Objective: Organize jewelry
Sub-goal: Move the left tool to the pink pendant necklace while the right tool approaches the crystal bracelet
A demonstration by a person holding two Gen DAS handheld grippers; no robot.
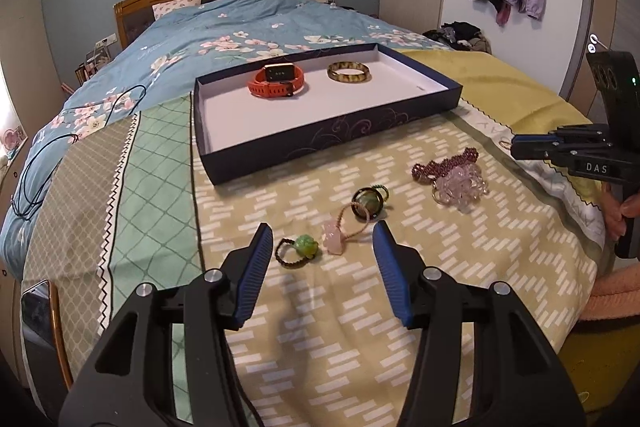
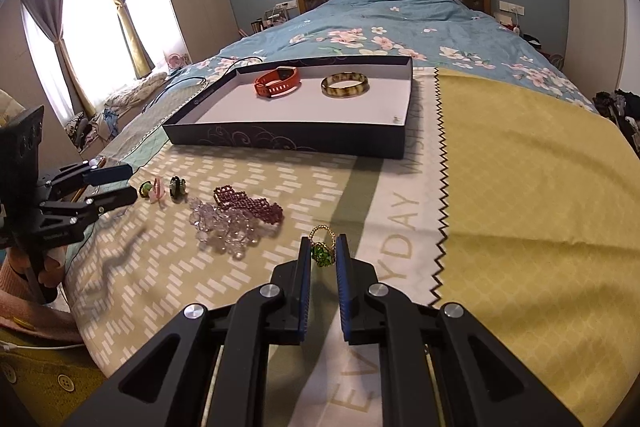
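A dark blue tray (image 1: 320, 143) (image 2: 280, 137) lies on the bed and holds an orange watch (image 1: 277, 82) (image 2: 278, 81) and a mottled bangle (image 1: 348, 72) (image 2: 345, 85). My left gripper (image 1: 322, 237) stands open over the cloth. A green bead ring (image 1: 298, 251) and a pink stone on a cord (image 1: 334, 235) lie between its fingertips, untouched. A dark ring (image 1: 366, 203) lies just beyond them. My right gripper (image 2: 324, 247) is shut on a gold ring with a green stone (image 2: 321, 251). Maroon beads (image 1: 444, 161) (image 2: 248, 205) and a clear bead bracelet (image 1: 462, 185) (image 2: 224, 227) lie in a heap.
Patterned cloths (image 1: 360, 307) (image 2: 540, 207) cover the bed's foot, with a floral duvet (image 2: 400, 27) behind the tray. A black cable (image 1: 36, 171) trails at the left. A phone (image 1: 38, 311) lies near the left edge. A person's hand (image 2: 44, 267) grips the left tool.
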